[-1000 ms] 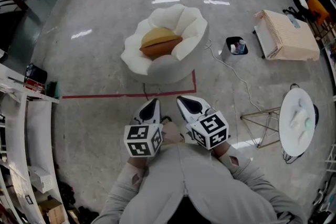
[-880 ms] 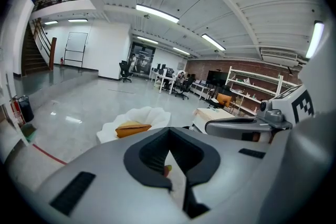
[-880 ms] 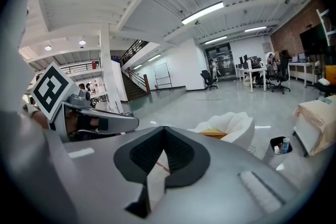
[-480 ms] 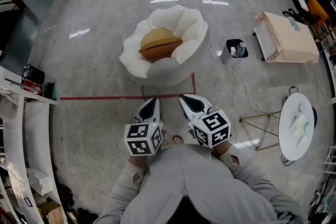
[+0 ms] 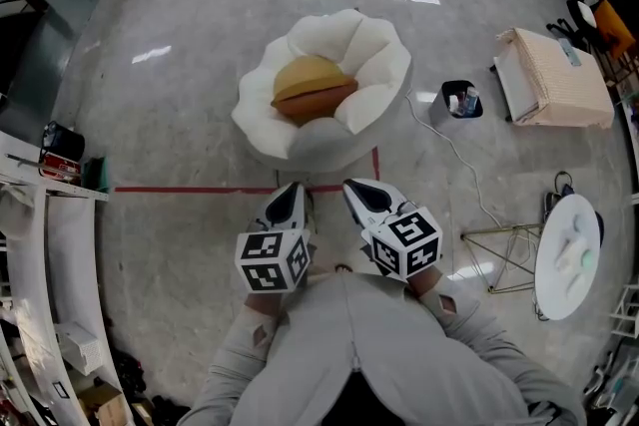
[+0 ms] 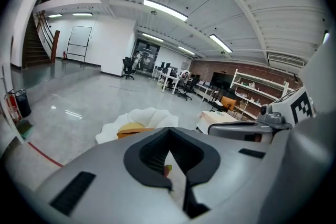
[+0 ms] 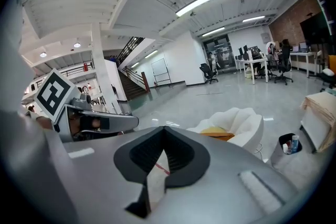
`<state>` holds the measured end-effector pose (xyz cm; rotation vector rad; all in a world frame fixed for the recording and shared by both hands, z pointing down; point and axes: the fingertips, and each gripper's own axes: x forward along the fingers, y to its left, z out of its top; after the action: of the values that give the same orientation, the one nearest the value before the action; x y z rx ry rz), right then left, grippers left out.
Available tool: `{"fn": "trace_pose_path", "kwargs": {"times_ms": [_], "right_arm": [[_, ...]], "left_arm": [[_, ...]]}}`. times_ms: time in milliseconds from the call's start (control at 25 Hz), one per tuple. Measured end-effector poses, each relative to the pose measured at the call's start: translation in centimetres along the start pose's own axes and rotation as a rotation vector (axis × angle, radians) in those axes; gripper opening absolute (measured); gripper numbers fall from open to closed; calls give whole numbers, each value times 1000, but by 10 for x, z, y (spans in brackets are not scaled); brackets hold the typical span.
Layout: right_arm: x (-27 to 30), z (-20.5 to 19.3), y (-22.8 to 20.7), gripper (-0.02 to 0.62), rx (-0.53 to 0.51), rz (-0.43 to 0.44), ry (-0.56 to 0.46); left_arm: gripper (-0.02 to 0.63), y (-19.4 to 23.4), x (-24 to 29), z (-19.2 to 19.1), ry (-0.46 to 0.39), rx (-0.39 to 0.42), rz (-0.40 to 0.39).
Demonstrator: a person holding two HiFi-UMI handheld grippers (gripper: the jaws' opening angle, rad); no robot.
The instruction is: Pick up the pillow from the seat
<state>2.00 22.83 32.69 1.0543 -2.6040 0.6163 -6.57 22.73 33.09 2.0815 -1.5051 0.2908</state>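
Head view, read from left to right. At the far left, white shelving [image 5: 45,244] curves along the frame edge. A red tape line [image 5: 190,187] runs across the grey floor [image 5: 170,105] toward the centre. Low in the middle, the person [image 5: 349,354], in a grey top, holds both tools close together, pointing forward. The left gripper [image 5: 290,193] has its jaws pressed together with nothing between them; the left gripper view shows the two dark pads meeting at the tip. Ahead of both tools, just past the tape line, sits the seat [image 5: 374,55], a white, petal-shaped armchair. The pillow [image 5: 312,91], yellow above and orange-brown along its front edge, lies in the hollow of the seat, touched by neither tool and well apart from both. The right gripper [image 5: 353,190], just beside the left, is likewise clenched and empty, its pads meeting in the right gripper view. To the right of the seat stands a black bin [image 5: 459,101] holding small items, with a white cable [image 5: 454,160] trailing across the floor near it. Farther right lies a woven cream block [image 5: 559,75]. At the lower right, a round white table [image 5: 567,259] stands beside a wire stand [image 5: 504,244].
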Motion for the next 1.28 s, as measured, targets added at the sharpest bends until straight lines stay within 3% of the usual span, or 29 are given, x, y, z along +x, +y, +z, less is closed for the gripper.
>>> {"fn": "trace_pose_path", "kwargs": {"times_ms": [520,1280], "right_arm": [[79,37,-34,-2,39,-37,44],[203,109,-88,-2,71,-120,49]], "left_arm": [[5,69,64,51,42,-52,-21],[5,158,164,126,119,-23,-81]]}}
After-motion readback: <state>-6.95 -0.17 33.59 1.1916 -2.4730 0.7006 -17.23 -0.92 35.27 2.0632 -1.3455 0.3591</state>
